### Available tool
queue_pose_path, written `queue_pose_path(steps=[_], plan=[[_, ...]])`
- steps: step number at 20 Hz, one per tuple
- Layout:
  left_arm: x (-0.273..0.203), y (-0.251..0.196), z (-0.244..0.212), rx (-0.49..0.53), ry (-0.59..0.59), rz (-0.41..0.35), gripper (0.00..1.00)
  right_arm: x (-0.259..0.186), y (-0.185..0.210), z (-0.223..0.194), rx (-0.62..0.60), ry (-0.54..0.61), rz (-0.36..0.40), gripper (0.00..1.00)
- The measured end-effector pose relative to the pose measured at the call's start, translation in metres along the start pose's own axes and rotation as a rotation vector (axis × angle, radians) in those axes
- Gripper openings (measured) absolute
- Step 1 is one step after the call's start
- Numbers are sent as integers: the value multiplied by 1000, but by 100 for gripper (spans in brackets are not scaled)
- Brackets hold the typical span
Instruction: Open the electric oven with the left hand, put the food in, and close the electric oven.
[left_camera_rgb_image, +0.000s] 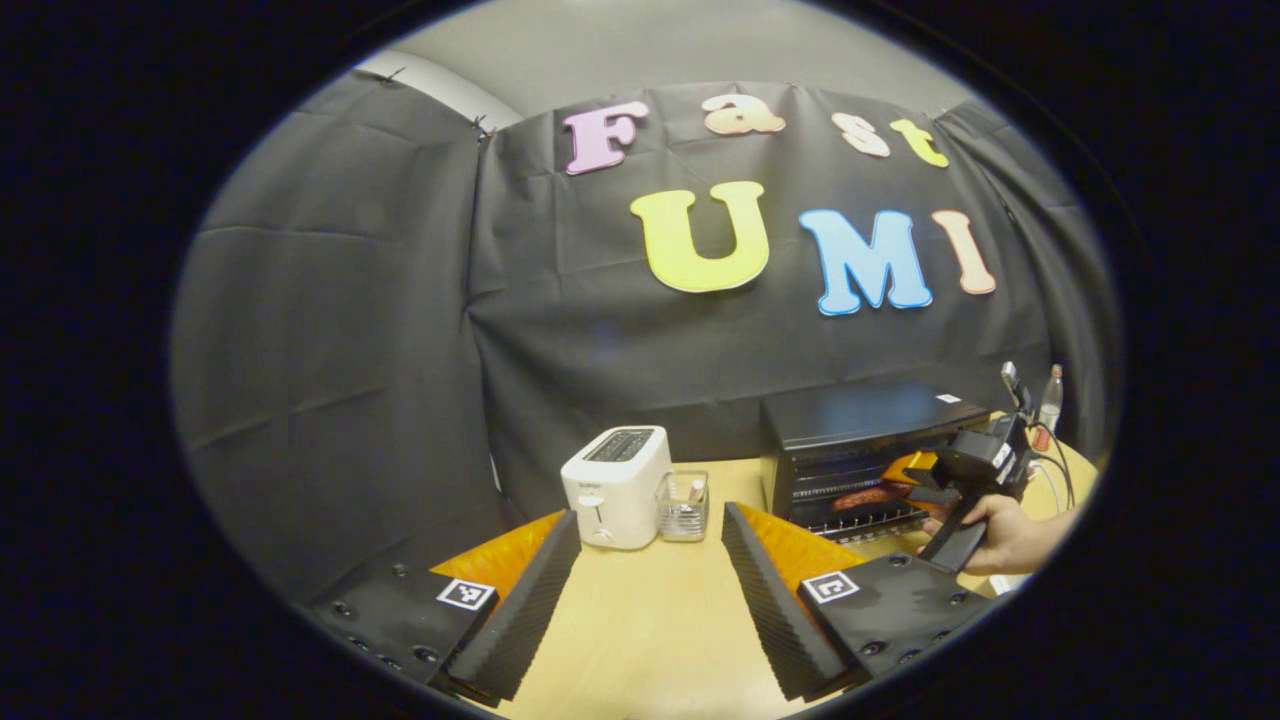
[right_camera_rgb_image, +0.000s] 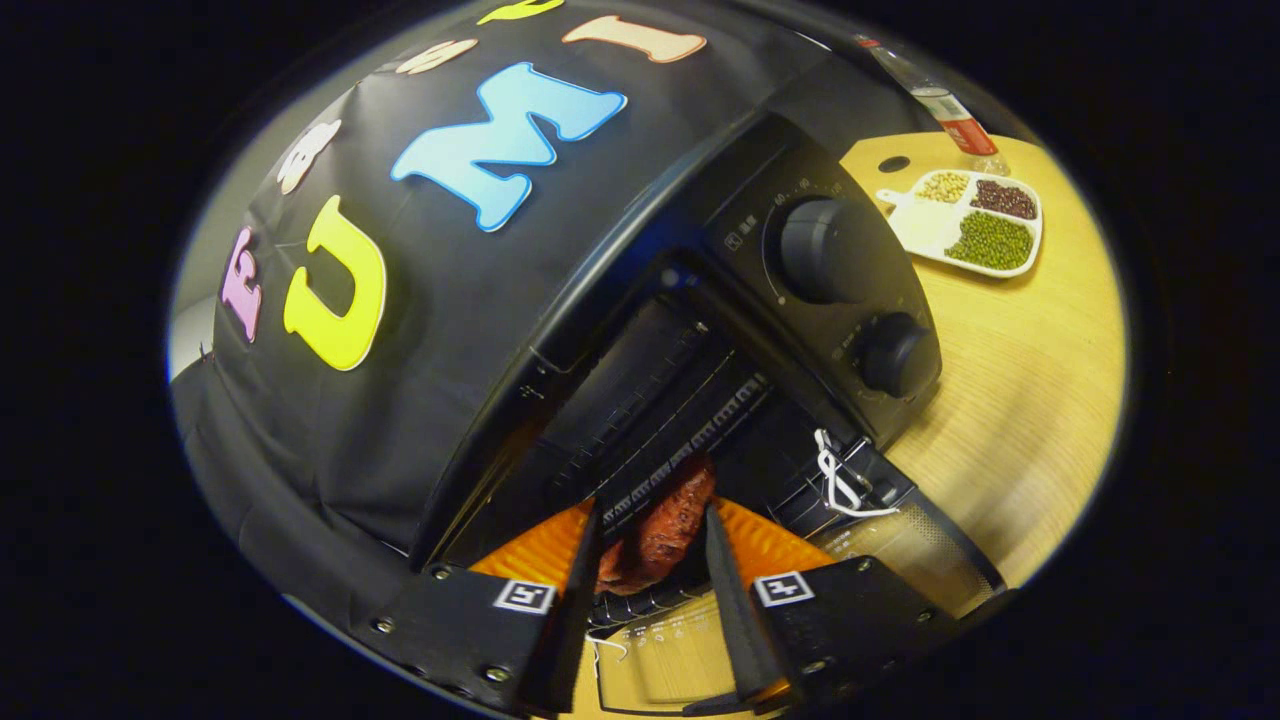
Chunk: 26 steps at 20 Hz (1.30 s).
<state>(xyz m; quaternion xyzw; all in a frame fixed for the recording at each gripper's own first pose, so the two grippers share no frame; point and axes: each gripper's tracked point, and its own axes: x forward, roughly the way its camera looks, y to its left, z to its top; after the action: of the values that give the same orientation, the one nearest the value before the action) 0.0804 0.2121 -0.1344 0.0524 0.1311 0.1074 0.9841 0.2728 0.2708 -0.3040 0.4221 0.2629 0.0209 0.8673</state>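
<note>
Electric oven (right_camera_rgb_image: 800, 260) — black, door down; reddish-brown sausage (right_camera_rgb_image: 665, 525) on rack.

In the left gripper view the right tool (left_camera_rgb_image: 915, 485) and the hand (left_camera_rgb_image: 1005, 535) holding it cover part of the oven (left_camera_rgb_image: 850, 440) mouth, the bottle (left_camera_rgb_image: 1050, 398) is too small to make out, and in the right gripper view the sausage (right_camera_rgb_image: 660, 530) sits partly hidden between the fingers.
</note>
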Motion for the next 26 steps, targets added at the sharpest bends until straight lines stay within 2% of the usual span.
queue_pose_path(steps=[1, 2, 3, 4, 5, 6, 9, 10, 11, 13, 14, 18, 20, 23, 26], plan=[[2, -2, 0, -3, -5, -1, 100, -4, 0, 5, -29, -7, 1, 70], [2, -5, 0, -4, -8, -4, 100, -5, 0, 8, -55, -13, 0, 72], [2, -7, 1, -2, -10, -8, 100, -9, -6, 16, -93, -36, -30, 96], [2, -10, 1, 1, -12, -12, 90, -12, -11, 25, -125, -64, -37, 96], [2, -12, 0, 2, -12, -17, 90, -14, -12, 32, -152, -81, -44, 96], [0, -15, 1, 1, -14, -23, 96, -16, -12, 39, -170, -94, -44, 96], [1, -27, -1, -10, -14, -51, 98, -29, -8, 50, -206, -102, -24, 96], [1, -35, -2, -16, -14, -70, 100, -37, -5, 48, -226, -95, -7, 96], [2, -42, -5, -21, -8, -87, 96, -48, -1, 48, -254, -92, 13, 96], [6, -61, -13, -35, 4, -125, 96, -73, 9, 50, -327, -98, 54, 96], [8, -73, -18, -42, 10, -147, 100, -86, 15, 53, -369, -113, 73, 96], [11, -116, -31, -55, 34, -220, 100, -135, 29, 66, -517, -158, 133, 96], [10, -137, -39, -53, 52, -252, 100, -156, 25, 77, -585, -188, 132, 96], [9, -167, -60, -39, 118, -294, 92, -187, 16, 97, -651, -227, 116, 96], [6, -198, -87, -42, 206, -350, 100, -216, 6, 119, -690, -273, 82, 96]])
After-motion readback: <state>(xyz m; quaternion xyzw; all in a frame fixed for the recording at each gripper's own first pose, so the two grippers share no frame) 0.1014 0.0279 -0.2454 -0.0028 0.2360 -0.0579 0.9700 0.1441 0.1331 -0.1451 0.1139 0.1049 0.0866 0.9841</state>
